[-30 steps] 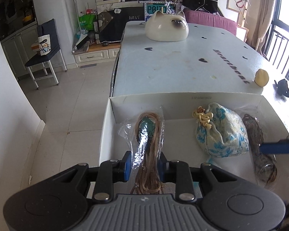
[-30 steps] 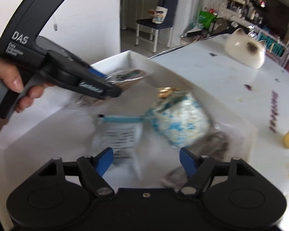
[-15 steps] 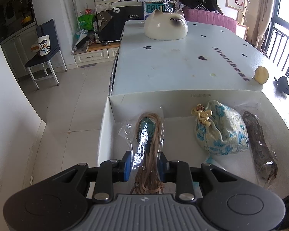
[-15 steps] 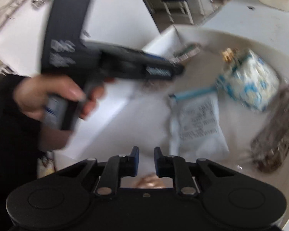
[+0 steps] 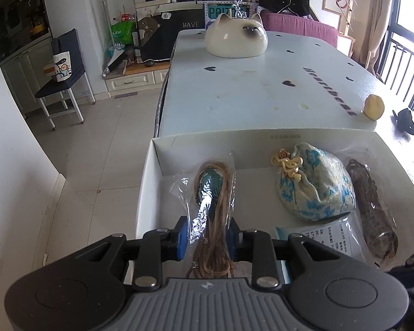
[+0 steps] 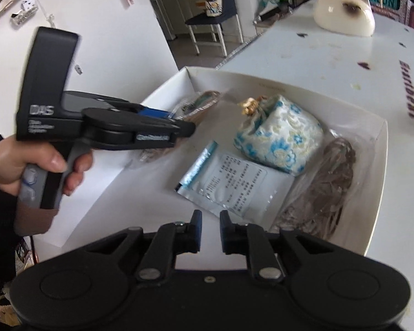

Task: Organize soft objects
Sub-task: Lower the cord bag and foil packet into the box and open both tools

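Note:
A white box (image 5: 149, 182) sits at the table's near end. My left gripper (image 5: 208, 241) is shut on a clear bag of brown cord (image 5: 214, 207), over the box's left side; the bag also shows in the right wrist view (image 6: 198, 104). A blue-flowered fabric pouch (image 5: 314, 187) (image 6: 278, 135), a flat printed sachet (image 6: 229, 182) and a bag of dark cord (image 5: 372, 209) (image 6: 325, 187) lie in the box. My right gripper (image 6: 209, 230) is shut and empty, over the box's near edge.
A cat-shaped ceramic bowl (image 5: 236, 40) stands at the table's far end. A small yellow object (image 5: 374, 106) and a black object (image 5: 404, 120) lie at the right. The table edge and tiled floor (image 5: 96, 149) are to the left, with a chair (image 5: 63, 82).
My right gripper has shut from wide open, drawn back from inside the box to its near edge, and steadied. The left gripper still holds the cord bag in place.

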Demonstrator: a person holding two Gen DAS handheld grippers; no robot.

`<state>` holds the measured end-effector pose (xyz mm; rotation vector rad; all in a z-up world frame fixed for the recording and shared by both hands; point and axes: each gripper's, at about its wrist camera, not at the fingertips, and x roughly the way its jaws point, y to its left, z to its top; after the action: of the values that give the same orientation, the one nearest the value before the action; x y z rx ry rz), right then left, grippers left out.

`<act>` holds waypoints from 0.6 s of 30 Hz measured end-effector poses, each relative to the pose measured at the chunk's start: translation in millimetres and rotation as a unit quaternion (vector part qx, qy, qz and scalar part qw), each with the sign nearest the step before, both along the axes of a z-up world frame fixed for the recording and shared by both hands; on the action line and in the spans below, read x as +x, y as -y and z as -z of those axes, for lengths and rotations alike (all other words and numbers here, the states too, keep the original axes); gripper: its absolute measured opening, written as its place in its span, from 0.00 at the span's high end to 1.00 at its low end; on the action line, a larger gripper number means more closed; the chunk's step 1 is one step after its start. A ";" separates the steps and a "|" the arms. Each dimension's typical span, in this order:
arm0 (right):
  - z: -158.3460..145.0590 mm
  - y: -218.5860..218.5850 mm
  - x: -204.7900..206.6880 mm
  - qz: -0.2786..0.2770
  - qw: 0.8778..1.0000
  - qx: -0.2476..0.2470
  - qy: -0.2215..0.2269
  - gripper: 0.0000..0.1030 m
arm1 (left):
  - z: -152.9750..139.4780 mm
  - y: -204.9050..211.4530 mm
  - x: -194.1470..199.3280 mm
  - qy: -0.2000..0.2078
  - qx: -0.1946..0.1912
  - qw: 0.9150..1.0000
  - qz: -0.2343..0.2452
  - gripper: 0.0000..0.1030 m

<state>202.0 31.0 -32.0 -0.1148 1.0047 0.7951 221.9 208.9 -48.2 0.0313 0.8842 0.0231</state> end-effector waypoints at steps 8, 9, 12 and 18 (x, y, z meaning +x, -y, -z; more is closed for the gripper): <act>1.3 -10.7 -7.1 -0.005 1.000 0.000 0.010 0.81 | -14.6 1.1 -14.9 0.021 -0.020 1.000 0.003 0.33; -0.8 -7.9 -9.4 -0.003 1.000 0.001 0.016 0.81 | -18.0 2.7 -17.2 0.026 -0.015 1.000 0.002 0.32; -10.0 -0.8 -14.7 0.006 0.999 0.006 0.034 0.80 | -27.2 5.8 -24.4 0.037 -0.018 0.999 0.004 0.30; -25.6 14.5 -24.5 0.026 0.997 0.015 0.064 0.79 | -37.7 7.0 -31.6 0.063 -0.042 0.997 0.005 0.81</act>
<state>177.5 16.5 -6.5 -0.1125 0.8709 0.7454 190.3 201.8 -10.5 -0.0442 0.7578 -0.0220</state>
